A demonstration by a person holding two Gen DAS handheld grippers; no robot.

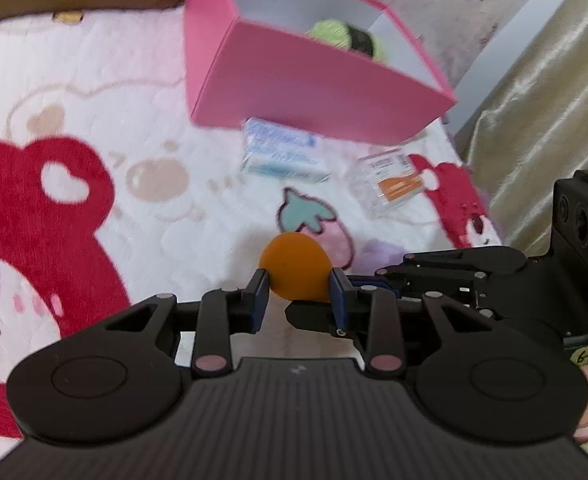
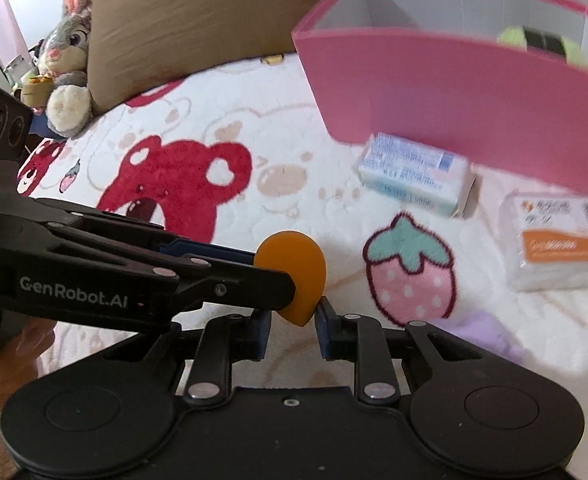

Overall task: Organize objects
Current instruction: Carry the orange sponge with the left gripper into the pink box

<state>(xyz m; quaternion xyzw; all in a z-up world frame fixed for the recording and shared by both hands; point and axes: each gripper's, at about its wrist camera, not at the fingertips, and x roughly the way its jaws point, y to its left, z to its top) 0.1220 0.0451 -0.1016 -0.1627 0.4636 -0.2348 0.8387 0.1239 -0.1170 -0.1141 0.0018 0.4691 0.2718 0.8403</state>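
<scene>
An orange teardrop-shaped sponge (image 1: pixel 296 271) is held between the blue pads of my left gripper (image 1: pixel 298 294), which is shut on it above the bear-print blanket. In the right wrist view the same sponge (image 2: pixel 294 276) sits at the left gripper's tip, with its lower point between the pads of my right gripper (image 2: pixel 292 322). The right gripper's jaws stand close to the sponge; I cannot tell if they touch it. The right gripper also shows in the left wrist view (image 1: pixel 445 276), coming in from the right. A pink box (image 1: pixel 294 80) with a green and black object (image 1: pixel 345 38) inside stands beyond.
A blue and white carton (image 1: pixel 282 152) and a tissue pack with an orange label (image 1: pixel 393 186) lie in front of the pink box (image 2: pixel 453 80). A brown pillow (image 2: pixel 198 20) and a plush rabbit (image 2: pixel 68 56) sit at the back left. A curtain (image 1: pixel 541 120) hangs right.
</scene>
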